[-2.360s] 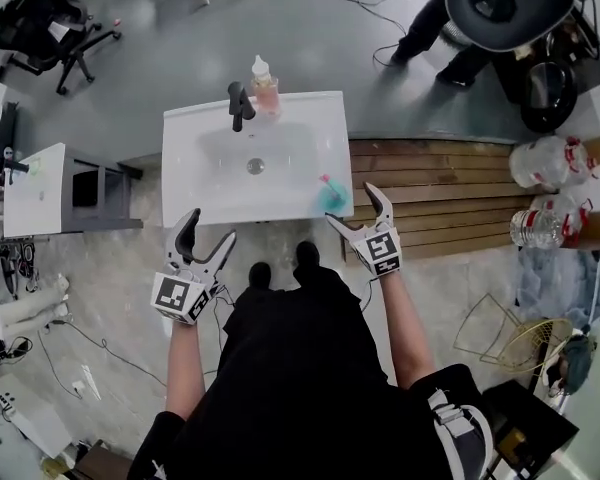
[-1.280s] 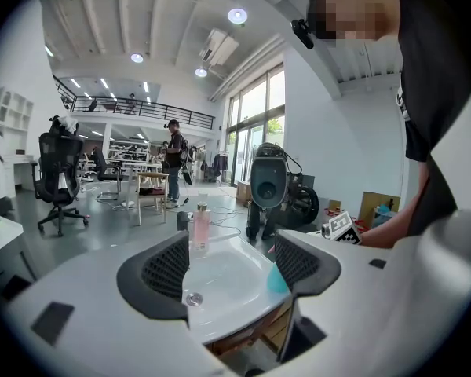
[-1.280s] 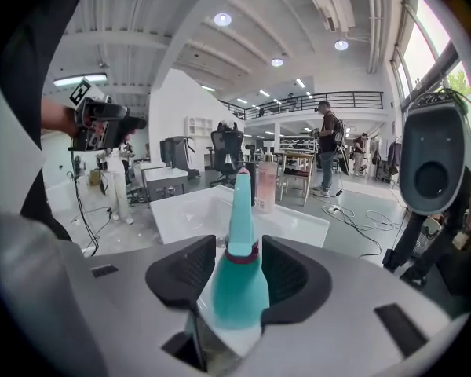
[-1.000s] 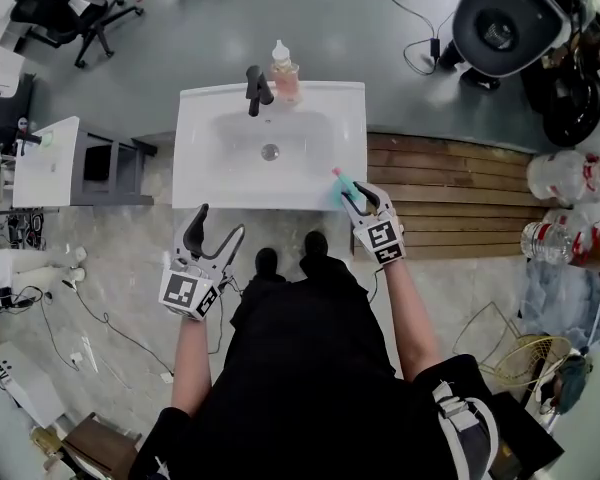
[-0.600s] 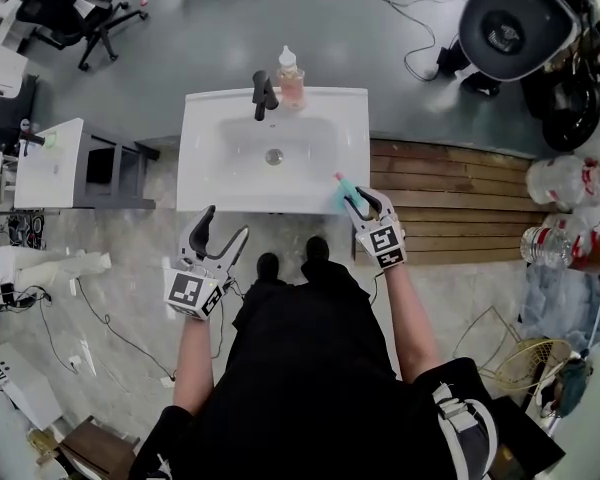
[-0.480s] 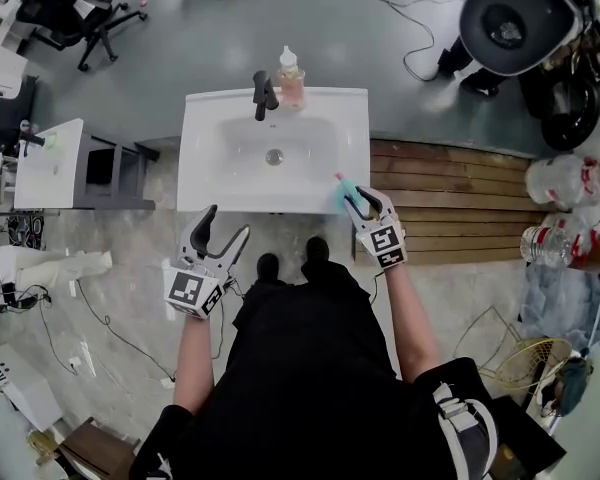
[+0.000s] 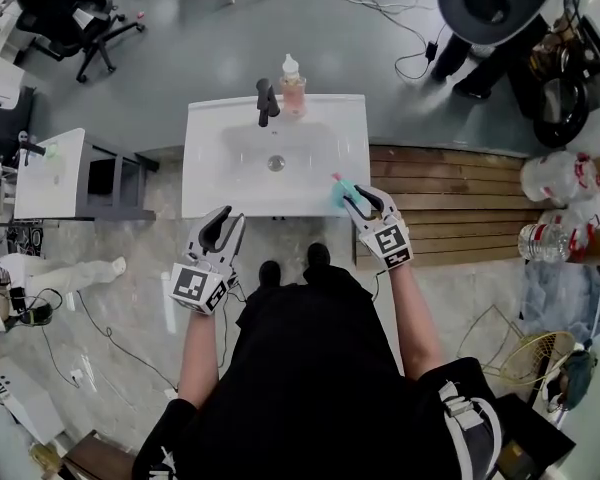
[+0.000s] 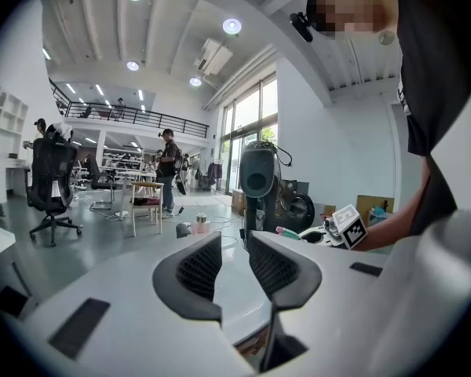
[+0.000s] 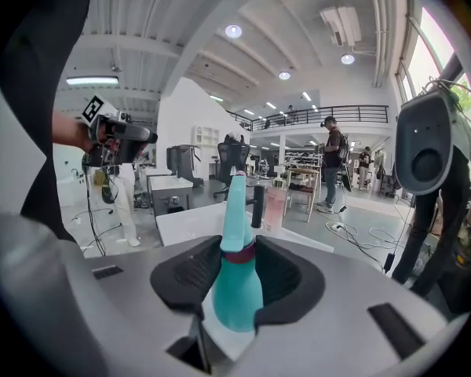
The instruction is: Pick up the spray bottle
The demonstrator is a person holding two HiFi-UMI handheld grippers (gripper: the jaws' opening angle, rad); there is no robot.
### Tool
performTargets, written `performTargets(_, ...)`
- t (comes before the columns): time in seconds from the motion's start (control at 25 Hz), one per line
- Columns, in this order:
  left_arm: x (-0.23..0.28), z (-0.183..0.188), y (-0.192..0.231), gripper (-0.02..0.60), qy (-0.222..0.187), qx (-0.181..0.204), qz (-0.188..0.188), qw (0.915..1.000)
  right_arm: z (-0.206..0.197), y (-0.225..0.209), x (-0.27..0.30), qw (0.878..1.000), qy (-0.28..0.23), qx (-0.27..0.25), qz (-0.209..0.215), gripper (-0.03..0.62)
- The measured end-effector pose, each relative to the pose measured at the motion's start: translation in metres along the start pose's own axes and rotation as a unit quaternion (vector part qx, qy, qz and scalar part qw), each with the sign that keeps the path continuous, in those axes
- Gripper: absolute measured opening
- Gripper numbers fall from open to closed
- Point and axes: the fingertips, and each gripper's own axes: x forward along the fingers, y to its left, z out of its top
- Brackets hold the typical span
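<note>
The teal spray bottle (image 7: 339, 193) with a pink nozzle tip is off the front right corner of the white sink (image 7: 208, 138), upright in my right gripper (image 7: 358, 197). In the right gripper view both pads clamp the spray bottle (image 9: 237, 289) at its red collar, so the right gripper (image 9: 237, 251) is shut on it. My left gripper (image 7: 223, 220) hovers at the sink's front edge, left of centre. Its jaws are closing. In the left gripper view a narrow gap is left and nothing is between the jaws of the left gripper (image 8: 234, 243).
A black faucet (image 7: 267, 101) and a pink soap bottle (image 7: 293, 80) stand at the sink's back edge. A wooden platform (image 7: 450, 190) lies to the right with water jugs (image 7: 555, 176) beyond. A white side table (image 7: 45, 173) is at the left. A person in black (image 7: 485, 18) stands behind.
The left gripper's jaws have gone from wide apart to a narrow gap, and it has moved closer to the sink's front edge. The right gripper has risen with the spray bottle.
</note>
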Motion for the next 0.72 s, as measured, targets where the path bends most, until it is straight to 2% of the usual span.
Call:
performTargets(0.08,-0.003,0.002,0.003,0.098,-0.004,0.002,-0.002,1.0,0.007,0.004,-0.001,1.0,-0.001,-0.005,-0.004,0.149)
performTargets(0.36,-0.019,0.011,0.016,0.055,-0.015,0.0,-0.018,0.9997,0.028,0.023,-0.006,1.0,0.0,-0.011,-0.017,0.149)
performTargets(0.72,-0.045,0.01,0.039,0.029,-0.023,0.011,-0.021,0.9995,0.044,0.042,-0.01,0.999,0.011,-0.023,-0.046,0.149)
